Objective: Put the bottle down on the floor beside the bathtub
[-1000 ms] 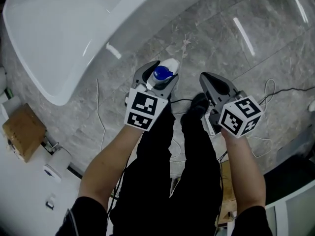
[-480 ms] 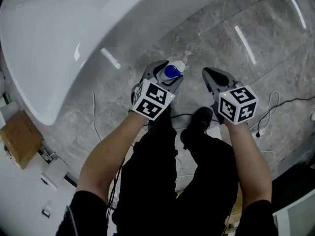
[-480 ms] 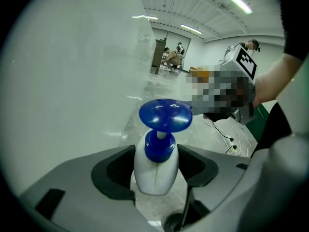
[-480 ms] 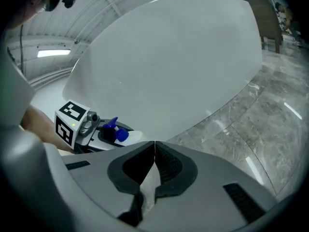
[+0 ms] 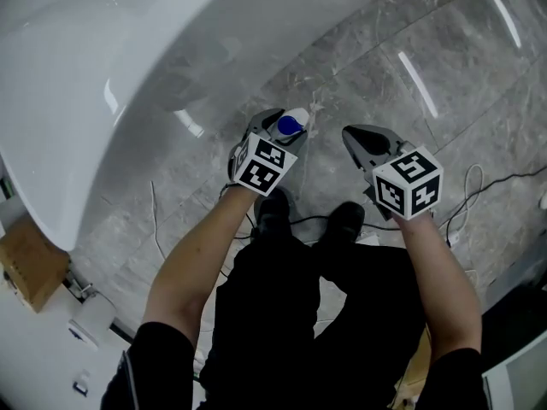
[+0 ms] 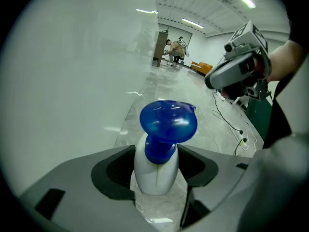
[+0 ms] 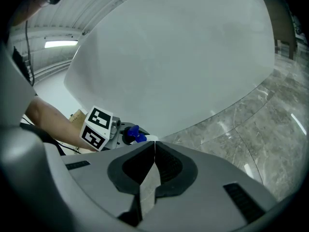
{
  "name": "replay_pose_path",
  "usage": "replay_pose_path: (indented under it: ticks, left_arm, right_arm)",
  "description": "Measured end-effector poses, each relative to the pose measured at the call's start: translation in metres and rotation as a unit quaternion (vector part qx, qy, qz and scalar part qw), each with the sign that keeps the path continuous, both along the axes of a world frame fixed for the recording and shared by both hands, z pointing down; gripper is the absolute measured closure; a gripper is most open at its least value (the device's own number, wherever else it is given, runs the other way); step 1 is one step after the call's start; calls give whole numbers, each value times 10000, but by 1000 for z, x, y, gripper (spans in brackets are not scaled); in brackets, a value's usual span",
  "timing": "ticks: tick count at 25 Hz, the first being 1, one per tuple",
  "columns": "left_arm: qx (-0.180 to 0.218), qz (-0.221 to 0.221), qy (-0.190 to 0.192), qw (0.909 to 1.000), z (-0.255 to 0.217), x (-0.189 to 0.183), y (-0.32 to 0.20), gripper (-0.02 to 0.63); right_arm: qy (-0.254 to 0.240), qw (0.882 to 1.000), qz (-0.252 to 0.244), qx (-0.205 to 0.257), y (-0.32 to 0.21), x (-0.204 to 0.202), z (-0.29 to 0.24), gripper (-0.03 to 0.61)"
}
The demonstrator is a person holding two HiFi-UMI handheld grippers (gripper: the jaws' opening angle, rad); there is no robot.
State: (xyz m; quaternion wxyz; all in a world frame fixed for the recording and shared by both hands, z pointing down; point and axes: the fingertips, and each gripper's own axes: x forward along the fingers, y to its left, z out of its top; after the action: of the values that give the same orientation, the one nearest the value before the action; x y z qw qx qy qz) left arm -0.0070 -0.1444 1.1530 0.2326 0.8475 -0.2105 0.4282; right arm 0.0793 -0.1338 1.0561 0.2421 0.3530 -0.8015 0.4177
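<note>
A white bottle (image 6: 157, 170) with a blue cap (image 6: 168, 121) stands upright between the jaws of my left gripper (image 6: 155, 170), which is shut on its neck. In the head view the bottle (image 5: 292, 123) shows at the tip of the left gripper (image 5: 278, 131), over the grey marble floor (image 5: 444, 49) just right of the white bathtub (image 5: 111, 67). My right gripper (image 5: 366, 139) is a hand's width to the right, shut with nothing in it; in its own view the jaws (image 7: 154, 151) meet at the tips and the bottle's blue cap (image 7: 133, 134) shows beside the tub wall (image 7: 183, 57).
Cables (image 5: 479, 186) run over the floor at the right and another thin cable (image 5: 155, 220) lies at the left. A cardboard box (image 5: 30, 267) stands at the tub's near-left end. My feet (image 5: 342, 220) are just behind the grippers. People stand far off (image 6: 177, 47).
Both grippers have moved forward and down toward the floor by the tub's side, the left one carrying the bottle. The tub now fills more of the head view.
</note>
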Motion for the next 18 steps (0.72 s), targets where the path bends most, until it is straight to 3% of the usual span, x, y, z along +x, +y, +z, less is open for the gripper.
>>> replay_pose_path:
  ticks: [5,10,14,18]
  left_arm:
    - [-120,53,81,9999,26,15,-4,336]
    - [-43,655,-337,9973,37,20,4,336]
    - [-291,501,-439,9974,29,11,10,337]
    - [-436,123,-279,9986,-2,9,3,337]
  right_arm:
    - [38,10000,7,-31,-4,10,6,551]
    - [-136,9998,-29,-143,8,9,2,551]
    - [-298,9988,97,-376,25,6,-5,551]
    - [-264,9983,312,-418,32,14,-20,549]
